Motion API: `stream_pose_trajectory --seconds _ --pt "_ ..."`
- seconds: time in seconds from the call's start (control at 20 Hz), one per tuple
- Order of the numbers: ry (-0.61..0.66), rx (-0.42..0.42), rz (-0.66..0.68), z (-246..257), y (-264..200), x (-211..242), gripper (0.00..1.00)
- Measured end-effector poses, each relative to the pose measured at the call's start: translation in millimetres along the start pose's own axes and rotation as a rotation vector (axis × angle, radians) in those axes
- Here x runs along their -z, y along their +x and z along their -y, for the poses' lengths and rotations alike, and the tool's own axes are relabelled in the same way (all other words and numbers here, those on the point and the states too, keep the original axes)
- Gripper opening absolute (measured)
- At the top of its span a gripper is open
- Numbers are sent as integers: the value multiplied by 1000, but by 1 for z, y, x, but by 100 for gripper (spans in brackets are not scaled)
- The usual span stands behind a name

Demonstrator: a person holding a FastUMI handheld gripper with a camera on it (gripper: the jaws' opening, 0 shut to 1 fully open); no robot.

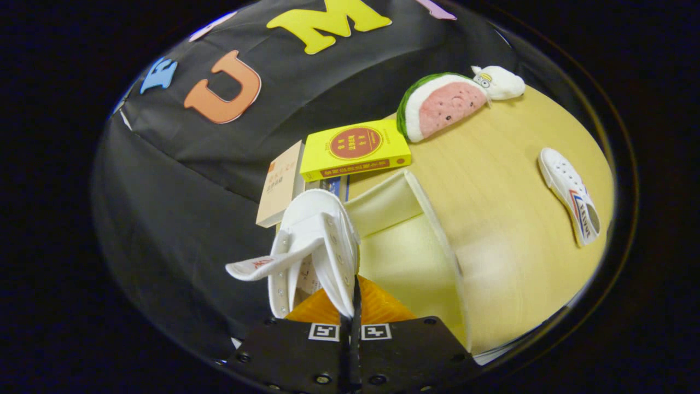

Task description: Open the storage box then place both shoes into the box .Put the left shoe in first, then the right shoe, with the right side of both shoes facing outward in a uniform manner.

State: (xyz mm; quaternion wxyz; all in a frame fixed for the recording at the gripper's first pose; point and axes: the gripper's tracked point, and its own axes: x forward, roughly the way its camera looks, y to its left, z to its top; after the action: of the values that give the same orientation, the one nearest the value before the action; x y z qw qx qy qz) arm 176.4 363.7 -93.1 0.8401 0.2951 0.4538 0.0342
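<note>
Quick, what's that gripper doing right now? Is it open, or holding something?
Gripper: shut on the white shoe, pinching its upper edge, held over the open storage box.

A pale wooden desk (508,219) with a smooth, lightly glossy top carries a soft sheen of overhead light near its middle — behind its far edge hangs the booth's black cloth wall (180,164), creased in long folds and dropping down past the desk's left side into shadow
</note>
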Motion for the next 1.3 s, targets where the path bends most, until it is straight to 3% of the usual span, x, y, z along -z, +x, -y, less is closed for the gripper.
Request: stream_pose_trajectory --seconds 0.2,0.35,0.55,0.9,0.95,1.0,1.05,1.3 --pt "-11 77 37 14 21 14 0" --pt "-18 82 56 12 28 22 0" --pt "-58 166 12 25 41 39 0" --pt "-94 173 -98 27 58 51 2" --pt "-117 140 -124 26 58 53 7" --pt "-135 97 -146 19 61 57 20" --pt "-171 78 -168 16 58 60 26" --pt "-409 98 -86 16 16 38 54"
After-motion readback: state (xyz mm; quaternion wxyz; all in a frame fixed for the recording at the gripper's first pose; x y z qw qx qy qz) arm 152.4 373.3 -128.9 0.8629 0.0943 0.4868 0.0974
